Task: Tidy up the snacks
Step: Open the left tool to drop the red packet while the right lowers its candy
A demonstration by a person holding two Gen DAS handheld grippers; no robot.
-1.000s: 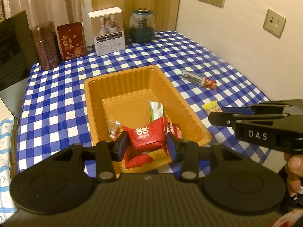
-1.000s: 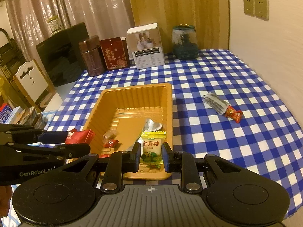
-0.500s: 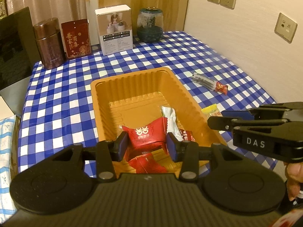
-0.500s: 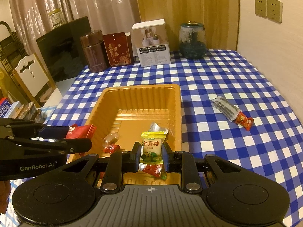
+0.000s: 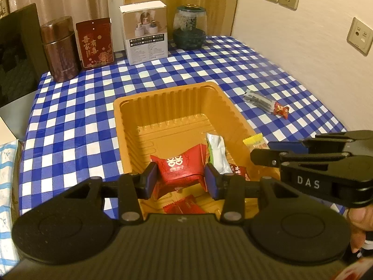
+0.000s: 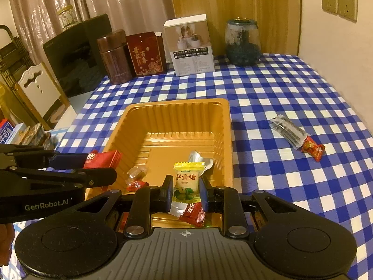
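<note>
An orange plastic tray (image 5: 130, 107) (image 6: 223, 121) sits on the blue checked table and holds several wrapped snacks. My left gripper (image 5: 180, 178) is shut on a red candy packet (image 5: 180, 165) over the tray's near end; it shows from the side in the right wrist view (image 6: 102, 161). My right gripper (image 6: 186, 192) is shut on a yellow-green candy (image 6: 187, 182) over the tray's near right corner; it shows in the left wrist view (image 5: 261, 150). A grey packet (image 6: 288, 131) and a red candy (image 6: 313, 149) lie on the table right of the tray.
At the table's far edge stand a brown tin (image 6: 114, 59), a red box (image 6: 145, 53), a white box (image 6: 190, 45) and a glass jar (image 6: 242, 42). A wall runs along the right side. A white chair (image 6: 38, 88) stands to the left.
Both grippers have drawn back and risen a little over the tray's near end, each keeping hold of its candy. The tray looks farther off in both views.
</note>
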